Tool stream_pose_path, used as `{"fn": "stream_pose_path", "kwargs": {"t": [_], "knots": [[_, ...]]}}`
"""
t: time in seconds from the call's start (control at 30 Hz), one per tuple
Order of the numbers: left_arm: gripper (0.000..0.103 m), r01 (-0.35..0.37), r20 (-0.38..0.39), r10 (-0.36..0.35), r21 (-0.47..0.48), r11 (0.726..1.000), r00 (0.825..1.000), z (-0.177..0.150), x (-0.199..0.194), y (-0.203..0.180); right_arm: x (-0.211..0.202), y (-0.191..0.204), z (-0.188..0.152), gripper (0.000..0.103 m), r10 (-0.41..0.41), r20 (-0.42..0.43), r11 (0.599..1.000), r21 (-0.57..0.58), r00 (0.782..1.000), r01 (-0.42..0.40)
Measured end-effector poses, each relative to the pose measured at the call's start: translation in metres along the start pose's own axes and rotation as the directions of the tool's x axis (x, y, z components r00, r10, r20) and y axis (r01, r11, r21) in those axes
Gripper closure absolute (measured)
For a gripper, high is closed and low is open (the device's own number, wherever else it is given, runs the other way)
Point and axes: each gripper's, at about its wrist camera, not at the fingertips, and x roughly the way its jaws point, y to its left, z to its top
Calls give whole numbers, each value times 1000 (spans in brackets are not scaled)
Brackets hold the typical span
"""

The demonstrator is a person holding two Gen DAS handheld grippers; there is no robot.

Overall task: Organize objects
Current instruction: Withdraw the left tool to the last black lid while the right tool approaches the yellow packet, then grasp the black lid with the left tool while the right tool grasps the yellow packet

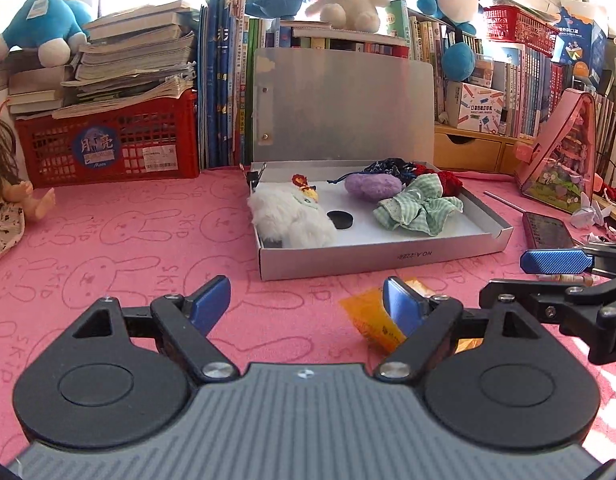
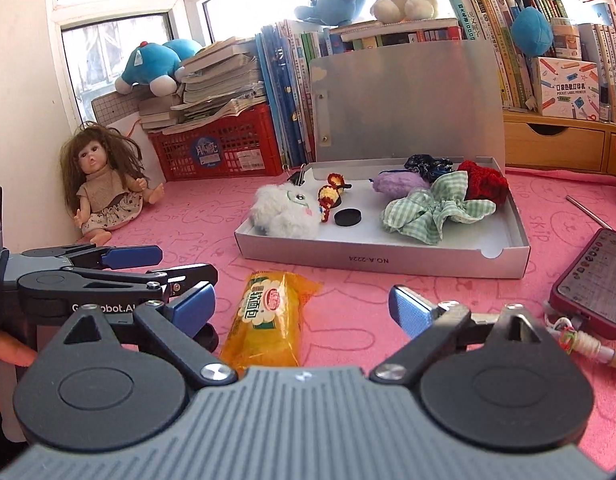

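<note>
An open silver box sits on the pink cloth, lid upright. Inside lie a white fluffy toy, a black disc, a purple pouch, a green checked bow and a red knit piece. A yellow bread packet lies in front of the box. My right gripper is open and empty, its jaws on either side of the packet. My left gripper is open and empty, left of the packet.
A doll sits at the far left by the wall. A red crate with stacked books, upright books and plush toys line the back. A phone in a red case and a cord lie at the right. A pink house-shaped case stands at the right.
</note>
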Motion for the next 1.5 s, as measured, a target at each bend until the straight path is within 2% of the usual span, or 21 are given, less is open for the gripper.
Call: {"fn": "stream_pose_path", "kwargs": {"t": [0.33, 0.8, 0.97, 1.1, 1.5], "knots": [[16, -29, -56, 29, 4, 1000, 998, -31, 0, 11, 24, 10, -13, 5, -34, -59, 999, 3, 998, 34], [17, 9, -119, -5, 34, 999, 993, -45, 16, 2, 32, 8, -22, 5, -51, -78, 998, 16, 996, 52], [16, -2, -127, 9, 60, 998, 992, -45, 17, -3, 35, 10, -26, 5, -51, -72, 999, 13, 996, 52], [16, -2, -127, 10, 61, 998, 992, -46, 18, -3, 39, 5, -30, 4, -35, -73, 997, 62, 997, 39], [19, 0, -124, 8, 65, 998, 992, -46, 17, -4, 38, 6, -30, 4, -39, -69, 997, 58, 997, 43]]}}
